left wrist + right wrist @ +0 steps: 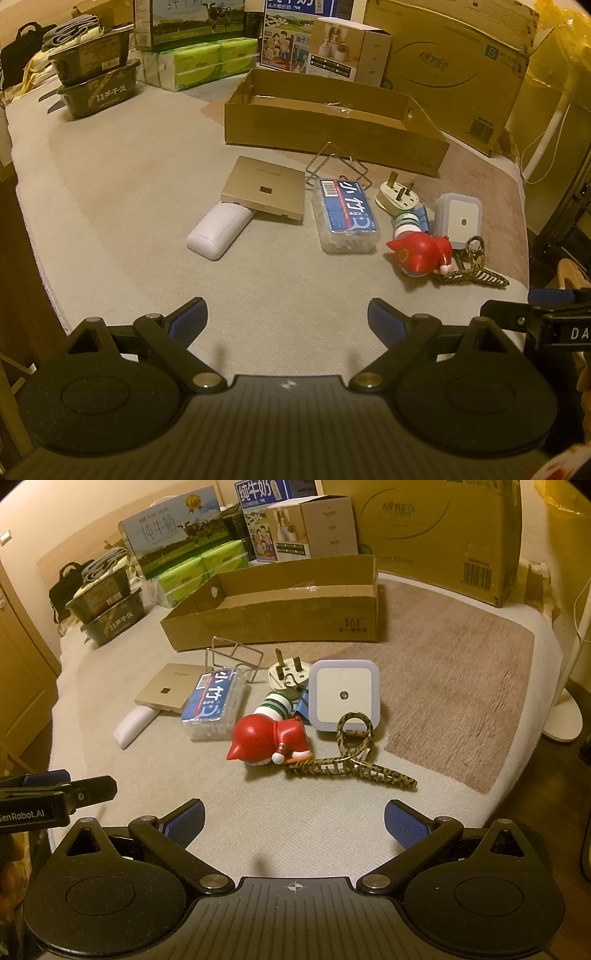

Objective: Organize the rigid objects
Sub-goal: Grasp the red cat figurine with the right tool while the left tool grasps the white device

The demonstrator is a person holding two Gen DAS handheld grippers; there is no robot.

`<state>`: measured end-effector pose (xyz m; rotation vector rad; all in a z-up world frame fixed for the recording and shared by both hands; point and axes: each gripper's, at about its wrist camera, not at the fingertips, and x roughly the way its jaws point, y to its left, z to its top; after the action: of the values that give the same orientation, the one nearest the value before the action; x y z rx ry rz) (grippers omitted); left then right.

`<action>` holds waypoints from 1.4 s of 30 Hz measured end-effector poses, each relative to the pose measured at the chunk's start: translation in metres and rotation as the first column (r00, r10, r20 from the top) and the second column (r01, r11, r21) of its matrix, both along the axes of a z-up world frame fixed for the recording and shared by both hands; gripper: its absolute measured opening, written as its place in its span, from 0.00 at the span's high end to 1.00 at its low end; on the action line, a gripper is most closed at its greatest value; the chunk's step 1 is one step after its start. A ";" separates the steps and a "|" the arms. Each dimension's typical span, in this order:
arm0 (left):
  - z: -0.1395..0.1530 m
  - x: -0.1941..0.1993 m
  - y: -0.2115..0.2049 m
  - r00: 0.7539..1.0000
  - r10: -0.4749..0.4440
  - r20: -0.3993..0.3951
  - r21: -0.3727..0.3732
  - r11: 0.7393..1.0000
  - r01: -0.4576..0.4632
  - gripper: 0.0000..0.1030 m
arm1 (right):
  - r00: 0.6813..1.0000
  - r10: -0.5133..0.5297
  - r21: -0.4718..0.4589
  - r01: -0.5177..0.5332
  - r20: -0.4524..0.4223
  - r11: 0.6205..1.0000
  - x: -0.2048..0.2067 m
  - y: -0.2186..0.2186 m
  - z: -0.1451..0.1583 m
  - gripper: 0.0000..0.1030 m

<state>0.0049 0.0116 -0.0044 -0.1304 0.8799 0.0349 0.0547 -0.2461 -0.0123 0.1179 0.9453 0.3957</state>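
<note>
Small objects lie on a pale bed cover: a white case [218, 231], a flat gold box [264, 189], a clear box with a blue label [345, 215], a wire stand [338, 166], a white plug [398, 194], a square night light [344, 695], a red cat figure [271, 740] and a leopard hair claw [349, 764]. Behind them stands a low open cardboard box [332, 136]. My left gripper [287, 319] hangs open short of the objects, nothing between its fingers. My right gripper [294, 821] is open too, just before the hair claw.
Cartons, green tissue packs [201, 64] and stacked dark tubs [96, 77] line the far edge. A big cardboard box [439, 531] stands at the back right. A brown mat [443, 686] covers the right side. A white lamp base [563, 720] stands off the right edge.
</note>
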 end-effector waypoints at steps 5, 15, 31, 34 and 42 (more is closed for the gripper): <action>-0.004 0.004 0.003 1.000 0.006 -0.008 -0.003 1.000 -0.006 0.10 | 1.000 -0.002 0.000 0.002 -0.012 1.000 0.004 0.001 -0.003 0.00; -0.013 0.019 0.010 1.000 0.023 -0.011 0.008 1.000 -0.023 0.10 | 1.000 -0.020 0.007 0.020 0.002 1.000 0.016 -0.002 -0.011 0.00; -0.023 0.058 0.032 1.000 0.018 0.018 0.050 0.999 -0.019 0.11 | 0.992 0.079 0.030 -0.082 0.098 0.996 0.044 0.029 -0.016 0.09; -0.024 0.066 0.037 1.000 0.013 0.023 0.060 0.998 -0.014 0.11 | 0.990 0.096 0.012 -0.098 0.100 0.995 0.051 0.039 -0.021 0.12; -0.033 0.088 0.050 0.999 -0.031 0.016 0.107 0.994 0.029 0.12 | 0.991 0.117 -0.057 -0.113 0.071 0.992 0.065 0.057 -0.035 0.22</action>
<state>0.0931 0.0618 -0.0374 -0.0176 0.8602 0.0522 0.1202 -0.1889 -0.0476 0.0000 0.8904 0.4783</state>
